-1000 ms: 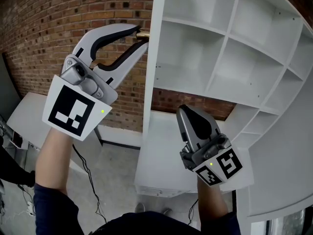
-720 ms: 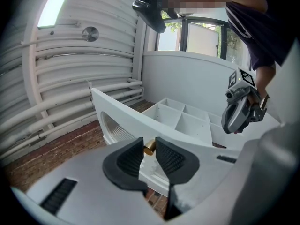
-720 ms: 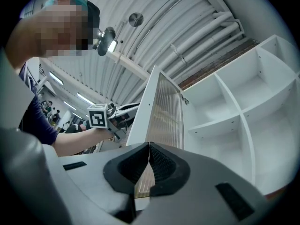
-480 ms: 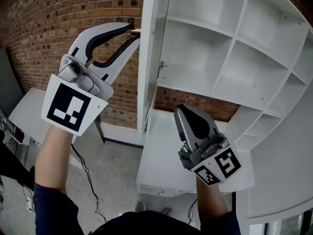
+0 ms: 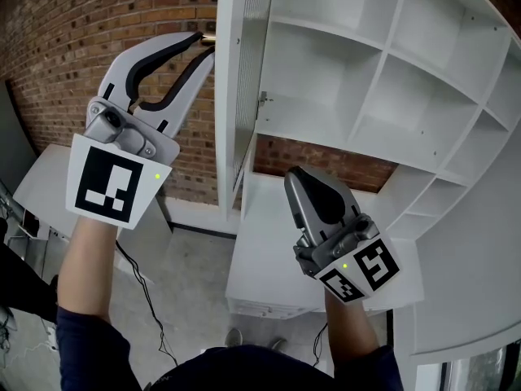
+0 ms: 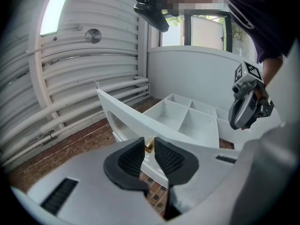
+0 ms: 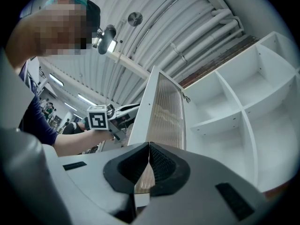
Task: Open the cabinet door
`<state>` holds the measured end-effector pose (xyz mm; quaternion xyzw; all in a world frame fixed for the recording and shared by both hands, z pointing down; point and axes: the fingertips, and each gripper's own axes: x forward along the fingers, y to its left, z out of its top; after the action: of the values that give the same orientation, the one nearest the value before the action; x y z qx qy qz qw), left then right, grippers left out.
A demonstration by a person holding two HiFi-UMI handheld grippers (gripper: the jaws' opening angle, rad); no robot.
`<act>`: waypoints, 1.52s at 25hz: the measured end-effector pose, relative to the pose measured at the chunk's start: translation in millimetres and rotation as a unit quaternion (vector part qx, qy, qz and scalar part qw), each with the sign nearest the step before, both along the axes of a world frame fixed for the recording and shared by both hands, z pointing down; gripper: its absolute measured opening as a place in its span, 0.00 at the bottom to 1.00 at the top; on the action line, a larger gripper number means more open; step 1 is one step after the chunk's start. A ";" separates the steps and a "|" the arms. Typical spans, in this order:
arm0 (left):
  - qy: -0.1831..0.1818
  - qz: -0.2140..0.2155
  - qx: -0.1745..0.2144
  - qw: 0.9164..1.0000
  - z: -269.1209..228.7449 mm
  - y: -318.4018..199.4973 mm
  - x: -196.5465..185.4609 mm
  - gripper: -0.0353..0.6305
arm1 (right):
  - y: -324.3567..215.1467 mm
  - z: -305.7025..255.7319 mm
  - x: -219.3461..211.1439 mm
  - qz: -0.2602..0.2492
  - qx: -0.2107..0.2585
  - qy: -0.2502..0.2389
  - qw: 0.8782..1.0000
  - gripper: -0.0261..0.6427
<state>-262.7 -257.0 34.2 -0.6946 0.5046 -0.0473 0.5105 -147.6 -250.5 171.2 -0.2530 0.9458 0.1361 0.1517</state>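
cabinet door (image 5: pixel 230 96): white frame with a ribbed panel; swung out from the left edge of the cabinet (image 5: pixel 383 104), shelves exposed.
knob (image 5: pixel 208 37): brass, near the door's upper outer edge, on the face toward the brick wall (image 5: pixel 65 47).
left gripper (image 5: pixel 207 44): raised to the knob; jaws have just been closing and are now narrowed onto it, a pad pressing each side.
right gripper (image 5: pixel 299 179): low, in front of the shelves, apart from the door; jaws together, nothing held.
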 end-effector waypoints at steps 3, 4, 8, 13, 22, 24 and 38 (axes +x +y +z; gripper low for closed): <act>0.022 -0.002 -0.009 1.000 9.8 2.9 -1.6 0.15 | 0.1 2.1 5.5 0.001 -0.003 0.002 1.000 0.08; 0.030 -0.003 -0.012 0.999 13.7 4.0 -2.8 0.14 | -0.4 2.6 7.4 0.002 -0.004 0.002 1.000 0.08; 0.056 -0.019 -0.016 0.998 25.6 14.4 -6.6 0.11 | -3.0 5.4 18.2 0.006 -0.009 0.003 1.000 0.08; 0.077 -0.002 0.004 0.997 17.4 45.4 10.9 0.07 | -6.2 9.1 37.6 0.010 -0.017 0.001 1.000 0.08; 0.023 0.053 -0.041 0.997 48.5 47.0 101.9 0.06 | -8.5 14.6 80.6 0.022 -0.025 -0.004 0.999 0.08; 0.026 0.069 -0.068 0.995 62.2 38.2 120.3 0.06 | -10.7 17.2 93.0 0.027 -0.030 -0.005 0.999 0.08; 0.143 0.185 -0.239 0.943 165.8 -18.1 201.4 0.06 | -36.3 58.1 161.3 0.063 -0.069 0.006 0.996 0.08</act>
<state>-61.3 -275.1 200.0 -0.8768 0.4084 0.0289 0.2522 13.7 -286.8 229.2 -0.3215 0.9358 0.0815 0.1192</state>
